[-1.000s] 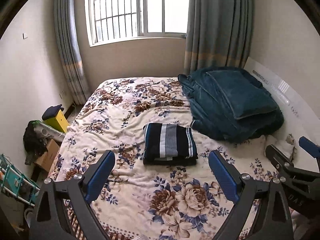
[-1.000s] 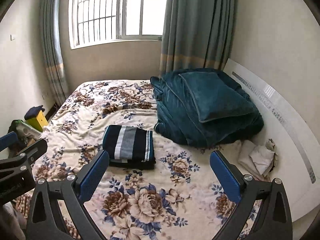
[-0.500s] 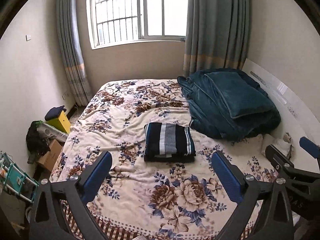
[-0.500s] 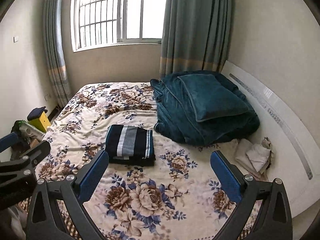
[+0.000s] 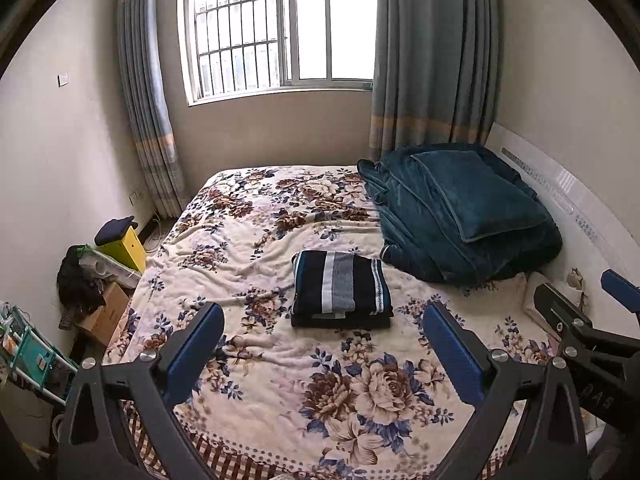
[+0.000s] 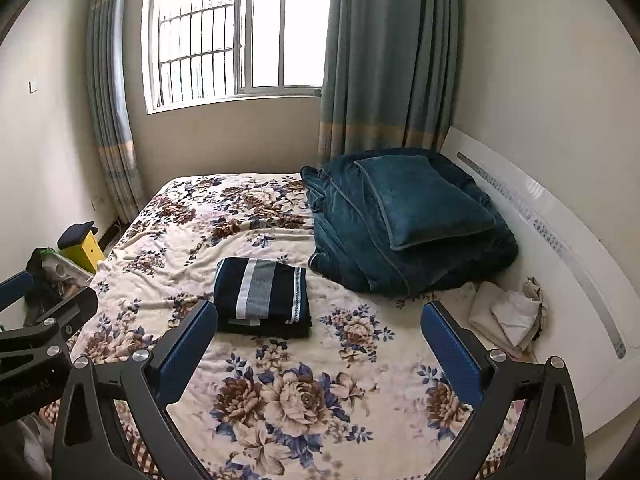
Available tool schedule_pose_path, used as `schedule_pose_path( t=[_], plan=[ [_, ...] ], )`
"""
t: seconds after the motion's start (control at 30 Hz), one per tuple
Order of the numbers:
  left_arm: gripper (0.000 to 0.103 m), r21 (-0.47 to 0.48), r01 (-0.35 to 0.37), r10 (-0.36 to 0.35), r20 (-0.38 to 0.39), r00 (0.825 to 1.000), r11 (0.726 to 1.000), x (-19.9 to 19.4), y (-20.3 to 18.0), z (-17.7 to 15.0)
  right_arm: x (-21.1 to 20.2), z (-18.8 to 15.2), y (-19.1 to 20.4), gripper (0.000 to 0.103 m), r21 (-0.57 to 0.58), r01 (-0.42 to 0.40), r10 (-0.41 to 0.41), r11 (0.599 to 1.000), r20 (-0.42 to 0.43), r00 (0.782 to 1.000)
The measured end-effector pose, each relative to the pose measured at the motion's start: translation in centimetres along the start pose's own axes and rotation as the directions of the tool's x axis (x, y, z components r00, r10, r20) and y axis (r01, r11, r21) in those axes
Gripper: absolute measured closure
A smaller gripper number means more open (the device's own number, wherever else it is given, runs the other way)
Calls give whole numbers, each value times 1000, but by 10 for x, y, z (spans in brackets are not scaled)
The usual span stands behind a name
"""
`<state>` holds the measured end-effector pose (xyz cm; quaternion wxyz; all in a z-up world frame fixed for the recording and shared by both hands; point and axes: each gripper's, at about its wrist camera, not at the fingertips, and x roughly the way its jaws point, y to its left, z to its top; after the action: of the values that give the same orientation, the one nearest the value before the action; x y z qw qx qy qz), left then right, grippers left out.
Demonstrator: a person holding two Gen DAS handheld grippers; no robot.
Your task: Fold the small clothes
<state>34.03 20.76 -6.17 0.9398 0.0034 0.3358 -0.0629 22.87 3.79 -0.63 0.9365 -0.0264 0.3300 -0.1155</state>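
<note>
A dark navy garment with white and grey stripes (image 5: pixel 341 289) lies folded into a neat rectangle in the middle of the floral bed cover (image 5: pixel 240 240); it also shows in the right wrist view (image 6: pixel 262 297). My left gripper (image 5: pixel 324 350) is open and empty, held above the near edge of the bed, well back from the garment. My right gripper (image 6: pixel 319 346) is open and empty too, held beside it at the same distance. Each gripper's side shows in the other's view, the right one (image 5: pixel 588 320) and the left one (image 6: pixel 40 320).
A teal quilt with a pillow on top (image 5: pixel 460 208) is piled at the right by the white headboard (image 6: pixel 560 248). Crumpled pale cloths (image 6: pixel 508 312) lie beside it. Left of the bed stand a yellow box (image 5: pixel 124 240), cartons and a green rack (image 5: pixel 24 352).
Both grippers have drawn back and up from the bed, so the folded garment looks farther away and more of the room shows. The garment has not moved.
</note>
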Motion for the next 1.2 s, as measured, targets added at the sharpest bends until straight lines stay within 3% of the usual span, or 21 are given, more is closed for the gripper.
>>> schedule_pose_path(
  t=[1.2],
  plan=[
    [1,-4,-15,15,-2,1000,1000,-10,-5,3,-2,0,-4,0,-11,-16,16,1000,-1,1000]
  ],
)
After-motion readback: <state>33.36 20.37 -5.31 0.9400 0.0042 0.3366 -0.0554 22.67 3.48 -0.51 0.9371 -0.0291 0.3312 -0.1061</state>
